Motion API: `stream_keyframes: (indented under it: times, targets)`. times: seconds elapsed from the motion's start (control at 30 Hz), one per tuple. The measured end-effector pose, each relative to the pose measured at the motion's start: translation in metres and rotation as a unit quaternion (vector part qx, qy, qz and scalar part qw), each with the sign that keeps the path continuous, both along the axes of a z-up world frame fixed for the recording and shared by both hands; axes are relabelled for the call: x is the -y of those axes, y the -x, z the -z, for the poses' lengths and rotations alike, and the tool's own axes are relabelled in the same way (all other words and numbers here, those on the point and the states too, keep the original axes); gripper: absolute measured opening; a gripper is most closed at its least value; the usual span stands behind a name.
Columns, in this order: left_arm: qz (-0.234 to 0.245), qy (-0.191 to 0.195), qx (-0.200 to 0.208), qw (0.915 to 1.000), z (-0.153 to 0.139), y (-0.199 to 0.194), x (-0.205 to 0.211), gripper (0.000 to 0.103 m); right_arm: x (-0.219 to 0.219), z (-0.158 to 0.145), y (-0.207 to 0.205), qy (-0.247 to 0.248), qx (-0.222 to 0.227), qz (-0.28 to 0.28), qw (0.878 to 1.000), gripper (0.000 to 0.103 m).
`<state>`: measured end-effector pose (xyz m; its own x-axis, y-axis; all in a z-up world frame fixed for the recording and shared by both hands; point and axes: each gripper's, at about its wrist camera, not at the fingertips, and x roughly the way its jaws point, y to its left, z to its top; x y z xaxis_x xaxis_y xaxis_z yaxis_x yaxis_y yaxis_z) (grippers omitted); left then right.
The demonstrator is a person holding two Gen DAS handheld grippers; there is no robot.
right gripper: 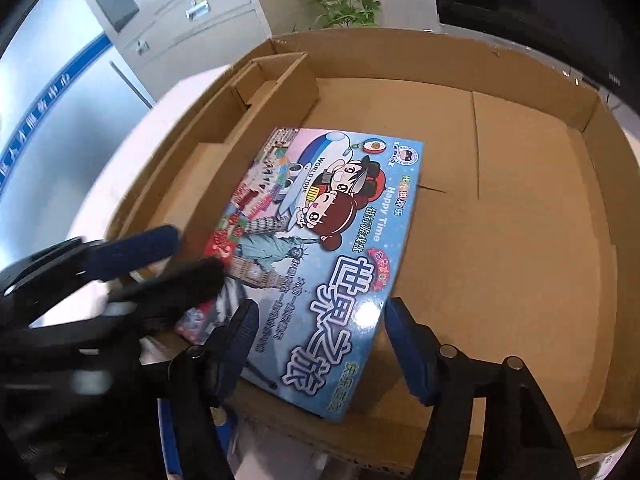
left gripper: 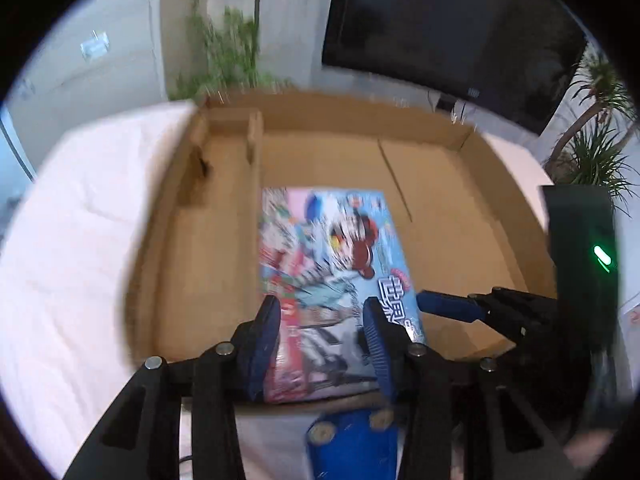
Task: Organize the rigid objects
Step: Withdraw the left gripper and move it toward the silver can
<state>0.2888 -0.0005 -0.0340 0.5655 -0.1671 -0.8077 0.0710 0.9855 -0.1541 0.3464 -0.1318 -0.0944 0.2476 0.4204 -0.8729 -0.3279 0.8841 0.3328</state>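
Observation:
A flat, colourful board-game box [left gripper: 332, 280] with cartoon figures lies in a large open cardboard box [left gripper: 440, 184], against an inner cardboard divider [left gripper: 254, 200]. My left gripper [left gripper: 320, 312] is open, its fingers astride the game box's near end. My right gripper [right gripper: 320, 320] is also open, its fingers on either side of the game box [right gripper: 328, 240] at its near right corner. The right gripper's blue finger [left gripper: 448, 306] shows in the left wrist view; the left gripper [right gripper: 160, 256] shows at the left of the right wrist view.
The cardboard box [right gripper: 520, 240] rests on a white surface [left gripper: 80, 240]. A narrow side compartment [right gripper: 224, 120] runs along its left wall. Potted plants [left gripper: 224, 56] and a dark screen [left gripper: 452, 20] stand behind. A grey cabinet [right gripper: 192, 20] stands at the back left.

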Motion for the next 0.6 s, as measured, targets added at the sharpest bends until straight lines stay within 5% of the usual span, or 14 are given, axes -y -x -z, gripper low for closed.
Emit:
stream_keyframes:
  times: [0.07, 0.1, 0.17, 0.2, 0.23, 0.37, 0.4, 0.43, 0.47, 0.57, 0.6]
  targets:
    - [-0.01, -0.022, 0.049, 0.9985, -0.018, 0.021, -0.008, 0.043, 0.02, -0.016, 0.009, -0.002, 0.029, 0.038, 0.999, 0.073]
    - [-0.021, -0.039, 0.073, 0.9964, -0.026, 0.033, -0.01, 0.045, 0.033, -0.022, 0.019, -0.004, 0.047, 0.053, 0.997, 0.088]
    - [-0.029, -0.067, 0.112, 0.991, -0.039, 0.059, -0.012, 0.06, 0.058, -0.04, 0.046, -0.016, 0.089, 0.089, 0.992, 0.1]
    - [-0.034, -0.082, 0.128, 0.9878, -0.043, 0.072, -0.012, 0.085, 0.067, -0.048, 0.061, -0.017, 0.105, 0.102, 0.989, 0.103]
    - [-0.044, -0.089, 0.136, 0.9858, -0.046, 0.079, -0.014, 0.093, 0.073, -0.054, 0.074, -0.008, 0.113, 0.111, 0.987, 0.103]
    - [-0.048, -0.082, 0.152, 0.9837, -0.054, 0.109, -0.01, 0.093, 0.088, -0.073, 0.117, 0.02, 0.162, 0.109, 0.981, 0.095]
    - [-0.053, -0.084, 0.162, 0.9817, -0.055, 0.118, -0.007, 0.076, 0.093, -0.073, 0.127, 0.025, 0.166, 0.112, 0.979, 0.074]
    - [-0.051, -0.082, 0.165, 0.9816, -0.054, 0.117, -0.008, 0.014, 0.096, -0.074, 0.136, 0.037, 0.165, 0.108, 0.98, 0.025]
    - [-0.036, -0.08, 0.151, 0.9846, -0.054, 0.119, -0.006, 0.006, 0.096, -0.074, 0.143, 0.053, 0.165, 0.101, 0.98, 0.008]
    - [-0.063, -0.057, 0.158, 0.9838, -0.053, 0.125, -0.005, 0.005, 0.105, -0.078, 0.161, 0.052, 0.167, 0.1, 0.98, 0.015]
    - [-0.069, -0.057, 0.165, 0.9823, -0.054, 0.131, -0.002, 0.009, 0.107, -0.08, 0.168, 0.052, 0.169, 0.094, 0.98, 0.052]
